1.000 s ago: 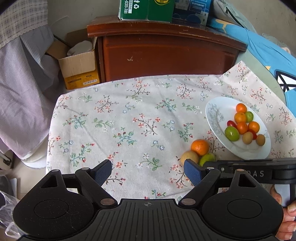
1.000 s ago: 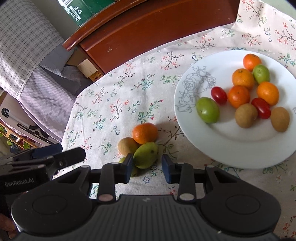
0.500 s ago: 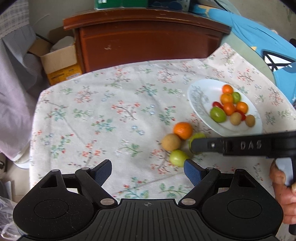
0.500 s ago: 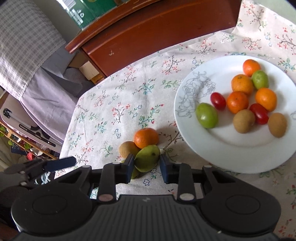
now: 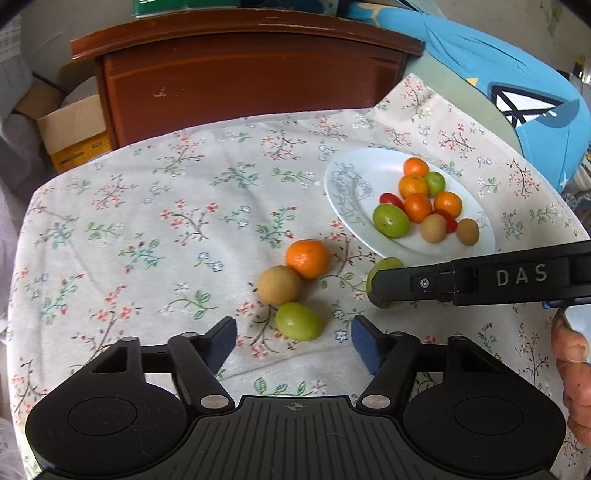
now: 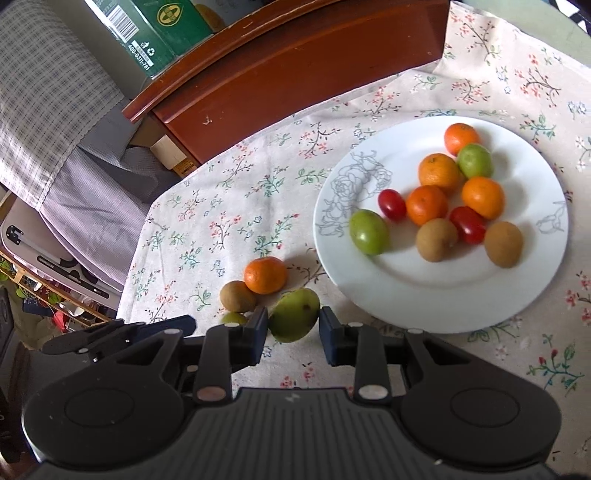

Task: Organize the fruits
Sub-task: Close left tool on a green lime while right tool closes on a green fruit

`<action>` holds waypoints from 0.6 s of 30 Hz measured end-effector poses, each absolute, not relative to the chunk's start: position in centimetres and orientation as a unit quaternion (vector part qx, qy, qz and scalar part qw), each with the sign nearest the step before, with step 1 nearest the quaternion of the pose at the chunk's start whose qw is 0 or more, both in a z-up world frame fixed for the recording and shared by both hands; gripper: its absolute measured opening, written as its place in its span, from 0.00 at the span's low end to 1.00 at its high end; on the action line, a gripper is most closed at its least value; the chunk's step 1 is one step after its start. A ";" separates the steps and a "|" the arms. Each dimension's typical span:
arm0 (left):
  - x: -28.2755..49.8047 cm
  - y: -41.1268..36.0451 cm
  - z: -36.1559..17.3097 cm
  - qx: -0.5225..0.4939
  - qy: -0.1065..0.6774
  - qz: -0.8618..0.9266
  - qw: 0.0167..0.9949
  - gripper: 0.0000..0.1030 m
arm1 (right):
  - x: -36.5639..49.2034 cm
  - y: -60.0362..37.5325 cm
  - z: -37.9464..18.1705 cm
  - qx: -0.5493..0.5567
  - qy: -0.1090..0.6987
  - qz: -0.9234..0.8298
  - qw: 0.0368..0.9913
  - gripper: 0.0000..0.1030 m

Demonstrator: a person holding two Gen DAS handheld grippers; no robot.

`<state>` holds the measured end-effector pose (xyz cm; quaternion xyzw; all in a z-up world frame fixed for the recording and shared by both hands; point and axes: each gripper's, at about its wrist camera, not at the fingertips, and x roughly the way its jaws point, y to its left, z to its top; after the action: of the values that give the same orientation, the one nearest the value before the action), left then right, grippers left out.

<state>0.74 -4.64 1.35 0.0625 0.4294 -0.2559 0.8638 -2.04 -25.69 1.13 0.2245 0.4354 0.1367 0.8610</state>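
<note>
My right gripper (image 6: 293, 328) is shut on a green fruit (image 6: 294, 314) and holds it just above the floral cloth, near the white plate (image 6: 439, 310). In the left wrist view that gripper (image 5: 382, 286) comes in from the right with the fruit (image 5: 384, 265) between its fingers. The plate (image 5: 351, 173) holds several oranges, green fruits, kiwis and red tomatoes. An orange (image 5: 307, 257), a kiwi (image 5: 279, 284) and another green fruit (image 5: 298, 321) lie on the cloth. My left gripper (image 5: 293, 341) is open, just in front of that green fruit.
A dark wooden cabinet (image 5: 243, 74) stands behind the table with green boxes (image 6: 162, 33) on top. A cardboard box (image 5: 70, 136) sits at the left. A blue cloth (image 5: 517, 85) lies at the right. A hand (image 5: 572, 373) holds the right gripper.
My right gripper has lifted the green fruit away from the pile toward the plate. My left gripper has moved forward and right, up to the fruits left on the cloth.
</note>
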 end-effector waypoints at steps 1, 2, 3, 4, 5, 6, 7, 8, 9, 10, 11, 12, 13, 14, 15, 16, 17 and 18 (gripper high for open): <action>0.8 -4.8 1.2 0.066 0.430 -0.257 0.863 0.58 | -2.1 -25.8 1.1 0.225 0.435 0.136 0.861 0.29; 0.8 -5.0 1.0 0.070 0.431 -0.258 0.862 0.54 | -2.1 -25.9 1.1 0.227 0.435 0.135 0.861 0.29; 0.8 -5.2 0.9 0.074 0.432 -0.258 0.861 0.51 | -2.2 -26.1 1.1 0.228 0.435 0.134 0.861 0.29; 0.8 -5.3 0.7 0.076 0.432 -0.258 0.861 0.50 | -2.2 -26.1 1.1 0.229 0.435 0.133 0.861 0.29; 0.8 -5.4 0.6 0.076 0.432 -0.258 0.861 0.48 | -2.2 -26.2 1.0 0.229 0.435 0.132 0.860 0.29; 0.8 -5.4 0.5 0.078 0.428 -0.257 0.863 0.46 | -2.2 -26.3 1.0 0.230 0.436 0.132 0.860 0.29; 0.8 -5.5 0.5 0.081 0.425 -0.257 0.864 0.45 | -2.2 -26.3 0.9 0.231 0.437 0.131 0.859 0.29; 0.8 -5.6 0.5 0.083 0.423 -0.257 0.865 0.43 | -2.2 -26.4 0.9 0.231 0.437 0.131 0.859 0.29; 0.8 -5.6 0.5 0.083 0.422 -0.257 0.866 0.40 | -2.2 -26.4 0.9 0.231 0.437 0.131 0.859 0.29; 0.8 -5.6 0.5 0.081 0.420 -0.258 0.866 0.37 | -2.2 -26.4 0.9 0.231 0.437 0.131 0.859 0.29; 0.9 -5.6 0.5 0.079 0.420 -0.258 0.867 0.29 | -2.2 -26.4 0.9 0.231 0.437 0.131 0.859 0.29; 0.9 -5.6 0.5 0.076 0.420 -0.259 0.866 0.27 | -2.2 -26.5 0.9 0.232 0.437 0.131 0.859 0.29; 0.9 -5.5 0.6 0.072 0.420 -0.259 0.867 0.27 | -2.3 -26.5 0.9 0.232 0.437 0.130 0.859 0.29; 0.9 -5.4 0.6 0.070 0.419 -0.258 0.868 0.27 | -2.3 -26.5 0.9 0.232 0.437 0.129 0.860 0.29; 0.9 -5.4 0.7 0.071 0.418 -0.257 0.868 0.27 | -2.3 -26.6 0.9 0.232 0.436 0.129 0.860 0.30; 0.8 -5.5 0.7 0.074 0.418 -0.257 0.868 0.27 | -2.3 -26.6 1.0 0.232 0.436 0.129 0.860 0.29; 0.7 -5.5 0.8 0.075 0.417 -0.257 0.869 0.27 | -2.3 -26.6 1.0 0.233 0.436 0.129 0.860 0.30; 0.7 -5.5 1.0 0.074 0.416 -0.257 0.869 0.27 | -2.3 -26.6 1.0 0.233 0.436 0.129 0.860 0.30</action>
<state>0.68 -5.48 1.00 0.0741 0.4157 -0.2573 0.8692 -2.30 -26.64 0.98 0.2326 0.4364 0.1289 0.8595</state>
